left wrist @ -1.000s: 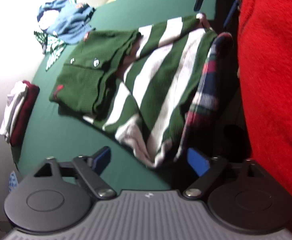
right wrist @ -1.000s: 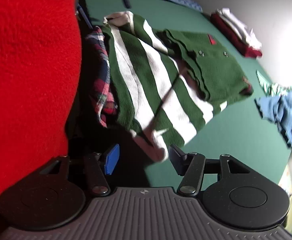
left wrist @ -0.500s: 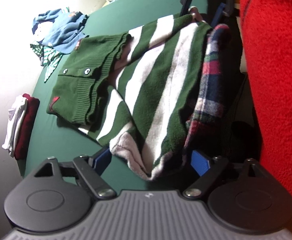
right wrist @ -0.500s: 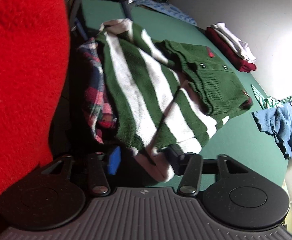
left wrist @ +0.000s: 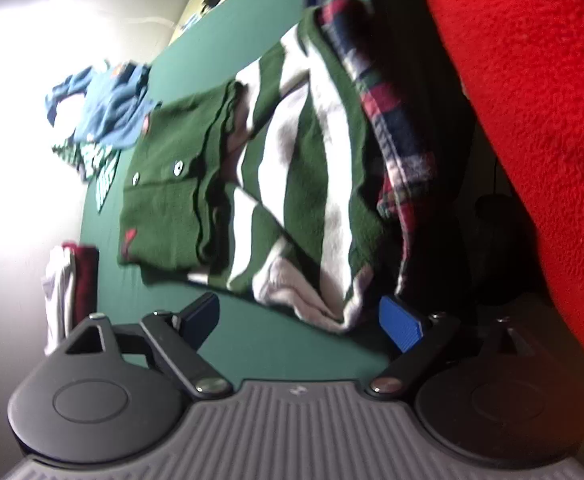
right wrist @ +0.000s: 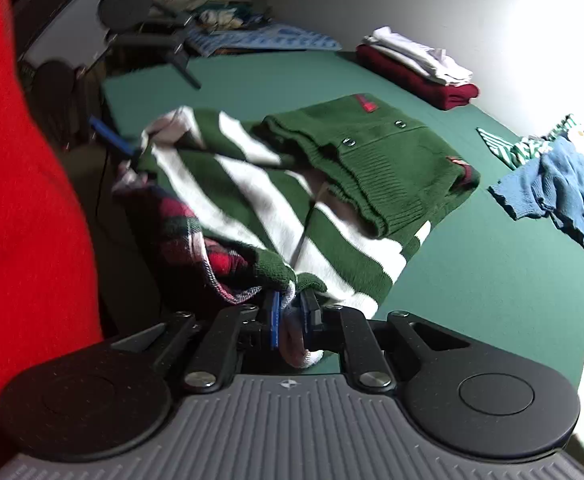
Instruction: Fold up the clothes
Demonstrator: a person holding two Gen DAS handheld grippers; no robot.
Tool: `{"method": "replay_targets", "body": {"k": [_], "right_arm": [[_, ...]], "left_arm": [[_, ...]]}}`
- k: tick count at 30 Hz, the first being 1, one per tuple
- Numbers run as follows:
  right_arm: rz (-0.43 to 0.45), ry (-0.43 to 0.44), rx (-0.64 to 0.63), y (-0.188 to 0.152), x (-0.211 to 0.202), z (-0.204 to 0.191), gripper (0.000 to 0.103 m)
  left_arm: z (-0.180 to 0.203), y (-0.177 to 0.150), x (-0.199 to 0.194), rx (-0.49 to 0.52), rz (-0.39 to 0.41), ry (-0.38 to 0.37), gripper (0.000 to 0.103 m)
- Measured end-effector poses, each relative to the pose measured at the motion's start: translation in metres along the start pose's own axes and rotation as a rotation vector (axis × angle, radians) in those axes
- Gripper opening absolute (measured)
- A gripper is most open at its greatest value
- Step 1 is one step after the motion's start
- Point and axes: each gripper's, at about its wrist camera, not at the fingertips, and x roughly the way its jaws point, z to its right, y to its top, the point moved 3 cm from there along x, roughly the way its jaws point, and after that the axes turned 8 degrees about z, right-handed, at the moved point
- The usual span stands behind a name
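Observation:
A green and white striped sweater (left wrist: 312,152) with a plaid lining (left wrist: 396,136) lies half folded on the green table (left wrist: 292,344), a plain green buttoned part (left wrist: 167,200) on top. My left gripper (left wrist: 300,316) is open, its blue pads either side of the sweater's near corner. My right gripper (right wrist: 289,314) is shut on the sweater's other corner (right wrist: 275,268) and lifts it. In the right wrist view the striped sweater (right wrist: 251,192) stretches toward the left gripper's blue finger (right wrist: 111,138) at its far corner.
A blue garment (left wrist: 107,112) (right wrist: 564,184) and a green patterned one (left wrist: 99,168) lie in a heap at the table's far side. A folded stack of white and dark red clothes (right wrist: 416,68) (left wrist: 71,280) sits by the wall. The person's red sleeve (left wrist: 532,100) fills one side.
My right gripper has shut on the sweater's corner and raised it. My left gripper has moved closer to the other corner and stays open.

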Motion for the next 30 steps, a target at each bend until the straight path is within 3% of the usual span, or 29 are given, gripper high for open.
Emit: {"method": "replay_targets", "body": {"k": [3,9,15,20,23,24,25,26,28,30], "right_arm": [[0.013,-0.011,0.042,0.003,-0.001,0.006,0.011],[0.054,-0.047,0.176,0.008,-0.002,0.02,0.011],[0.089,-0.079,0.251,0.011,0.001,0.031,0.01],[0.079,-0.085,0.224,0.011,0.001,0.028,0.01],[0.067,-0.087,0.091,0.01,0.001,0.016,0.011],[0.065,-0.093,0.038,0.01,0.001,0.011,0.011],[0.06,-0.091,0.003,0.009,0.002,0.009,0.013],[0.048,-0.082,-0.024,0.008,0.002,0.007,0.02],[-0.002,-0.046,-0.084,0.003,0.006,0.002,0.035],[-0.028,-0.023,-0.132,-0.001,0.008,-0.003,0.037]], "left_arm": [[0.004,0.002,0.0,0.034,0.007,-0.035,0.072],[0.013,-0.004,-0.006,0.113,-0.012,-0.103,0.073],[0.018,0.0,-0.012,0.208,0.014,-0.092,0.079],[0.023,0.007,-0.012,0.253,0.05,-0.12,0.078],[0.027,0.007,-0.006,0.248,0.05,-0.15,0.076],[0.027,0.006,-0.003,0.243,0.042,-0.152,0.071],[0.027,0.006,-0.001,0.237,0.033,-0.157,0.068],[0.028,0.005,0.002,0.23,0.023,-0.167,0.059],[0.028,0.005,0.004,0.217,0.014,-0.193,0.054],[0.028,0.006,0.004,0.211,0.015,-0.205,0.052]]}}
